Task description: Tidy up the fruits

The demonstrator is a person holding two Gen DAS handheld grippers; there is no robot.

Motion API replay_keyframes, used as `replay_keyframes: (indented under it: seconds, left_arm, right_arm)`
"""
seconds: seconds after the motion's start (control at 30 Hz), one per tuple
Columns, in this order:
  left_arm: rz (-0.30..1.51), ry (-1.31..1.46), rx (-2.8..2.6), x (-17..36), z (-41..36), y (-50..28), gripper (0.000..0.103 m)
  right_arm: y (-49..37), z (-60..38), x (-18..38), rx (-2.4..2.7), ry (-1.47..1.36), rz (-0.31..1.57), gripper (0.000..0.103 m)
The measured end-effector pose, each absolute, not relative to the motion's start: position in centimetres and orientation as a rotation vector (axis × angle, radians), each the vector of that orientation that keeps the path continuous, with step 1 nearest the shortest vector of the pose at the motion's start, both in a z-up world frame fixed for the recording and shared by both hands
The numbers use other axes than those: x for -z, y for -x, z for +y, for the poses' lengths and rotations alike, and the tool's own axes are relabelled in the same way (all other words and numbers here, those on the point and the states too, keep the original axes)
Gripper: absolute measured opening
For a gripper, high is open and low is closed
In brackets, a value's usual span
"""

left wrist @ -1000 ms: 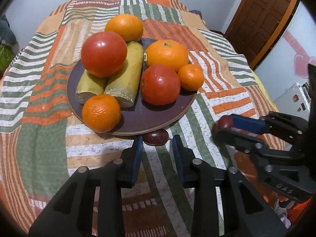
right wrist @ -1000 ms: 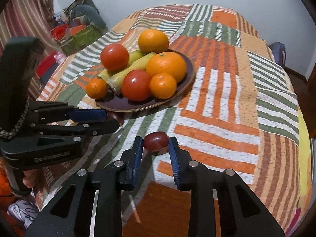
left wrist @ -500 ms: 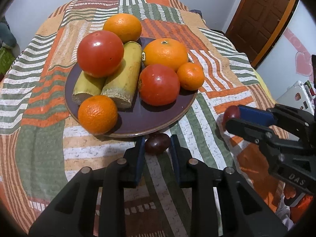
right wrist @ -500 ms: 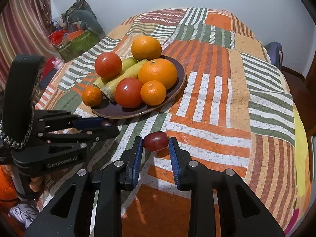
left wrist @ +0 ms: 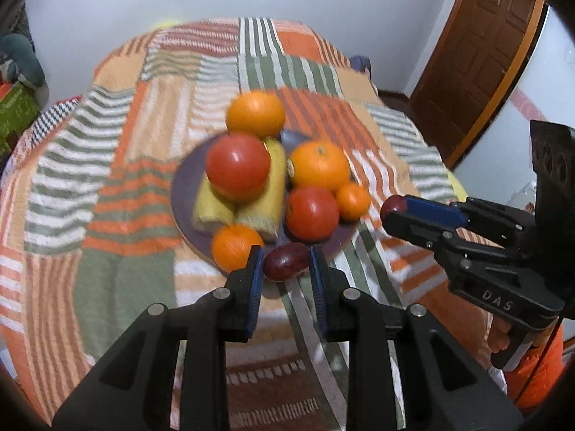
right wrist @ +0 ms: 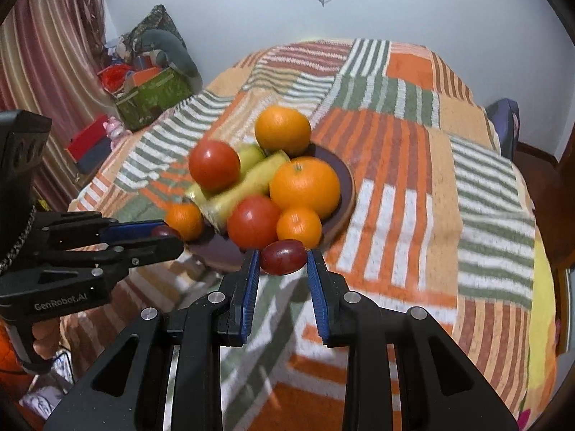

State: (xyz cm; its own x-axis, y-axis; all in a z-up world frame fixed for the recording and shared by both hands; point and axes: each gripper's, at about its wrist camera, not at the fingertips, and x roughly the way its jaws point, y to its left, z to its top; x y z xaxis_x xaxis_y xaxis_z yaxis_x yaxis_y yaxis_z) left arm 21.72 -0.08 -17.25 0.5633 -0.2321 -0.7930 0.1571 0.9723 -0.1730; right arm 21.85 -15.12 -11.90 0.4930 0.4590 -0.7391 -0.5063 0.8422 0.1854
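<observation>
Dark red grapes, one in each tool: the left gripper (left wrist: 284, 269) is clamped on a grape (left wrist: 286, 261) just in front of the plate (left wrist: 183, 194), and the right gripper (right wrist: 282, 267) pinches another grape (right wrist: 283, 256) beside the plate. The purple-brown plate holds oranges (left wrist: 320, 165), tomatoes (left wrist: 238, 166) and bananas (left wrist: 267, 194), resting on a striped patchwork cloth (left wrist: 107, 194).

Orange, green and white striped patchwork cloth (left wrist: 118, 179) under a dark purple plate (left wrist: 185, 186); blue-padded black fingers (left wrist: 256, 280).
</observation>
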Motion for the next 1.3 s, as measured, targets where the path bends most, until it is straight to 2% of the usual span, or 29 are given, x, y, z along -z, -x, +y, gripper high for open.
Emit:
replay_keyframes:
  seconds: [0.23, 0.83, 0.9, 0.97, 1.3]
  left_arm:
    - [0.9, 0.088, 0.197, 16.1, 1.1, -23.2, 0.025]
    - [0.952, 0.111, 0.189, 19.1, 1.9, -26.0, 0.025]
    - [0.959, 0.113, 0.193, 19.2, 1.9, -26.0, 0.026]
    - [0.97, 0.118, 0.195, 19.4, 2.0, -26.1, 0.029]
    - [0.906, 0.113, 0.165, 17.1, 2.5, -24.3, 0.03]
  right_arm:
    - [-23.4, -13.0, 10.9, -0.621, 0.081, 0.829, 0.025]
    - [-26.1, -9.9, 13.6, -0.607, 0.123, 0.884, 0.025]
    - [-26.1, -9.8, 13.6, -0.61, 0.131, 0.886, 0.026]
    - [-26.1, -9.7, 13.6, -0.619, 0.133, 0.892, 0.031]
    - [-25.4, -11.1, 11.6, -0.592, 0.099, 0.855, 0.034]
